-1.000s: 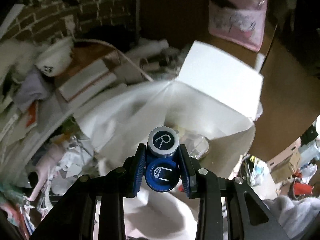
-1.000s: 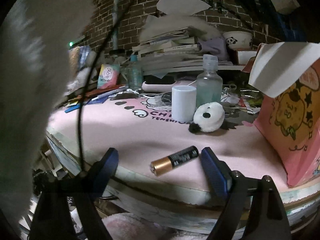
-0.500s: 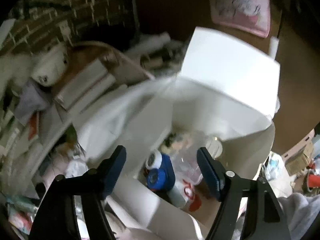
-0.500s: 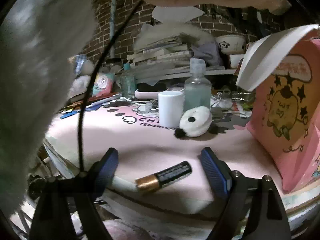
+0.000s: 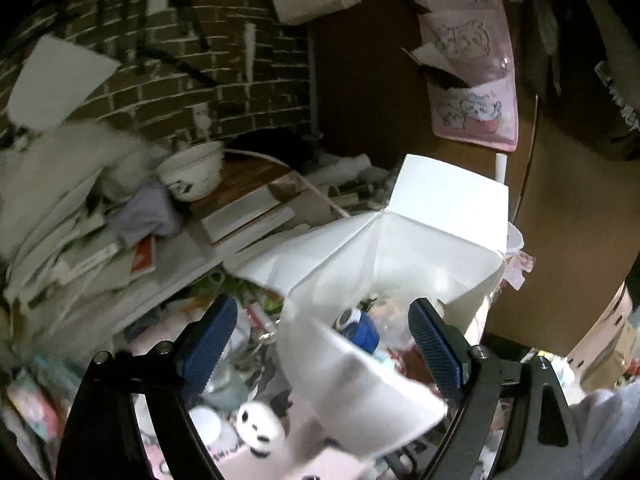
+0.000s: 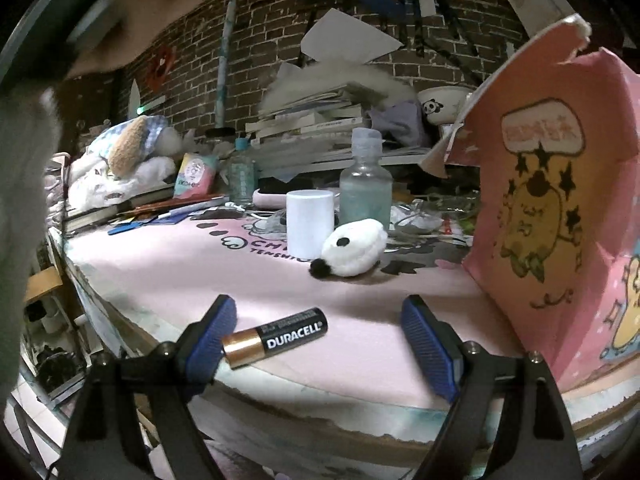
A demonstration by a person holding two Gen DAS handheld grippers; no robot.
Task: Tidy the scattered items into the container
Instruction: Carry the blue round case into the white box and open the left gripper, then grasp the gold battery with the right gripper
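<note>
Left hand-held gripper [image 5: 322, 334] wide open, empty, above bag [image 5: 400, 240] | right hand-held gripper [image 6: 318, 330] wide open, straddling battery [image 6: 276, 338]

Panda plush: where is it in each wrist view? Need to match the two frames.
Left wrist: panda plush at bottom centre, blurred, on the pink mat left of the white flap of the paper bag.
Right wrist: panda plush at centre, on the mat in front of the clear bottle, beside the white cup.
Shared landmark: the panda bowl on the shelf by the brick wall.
</note>
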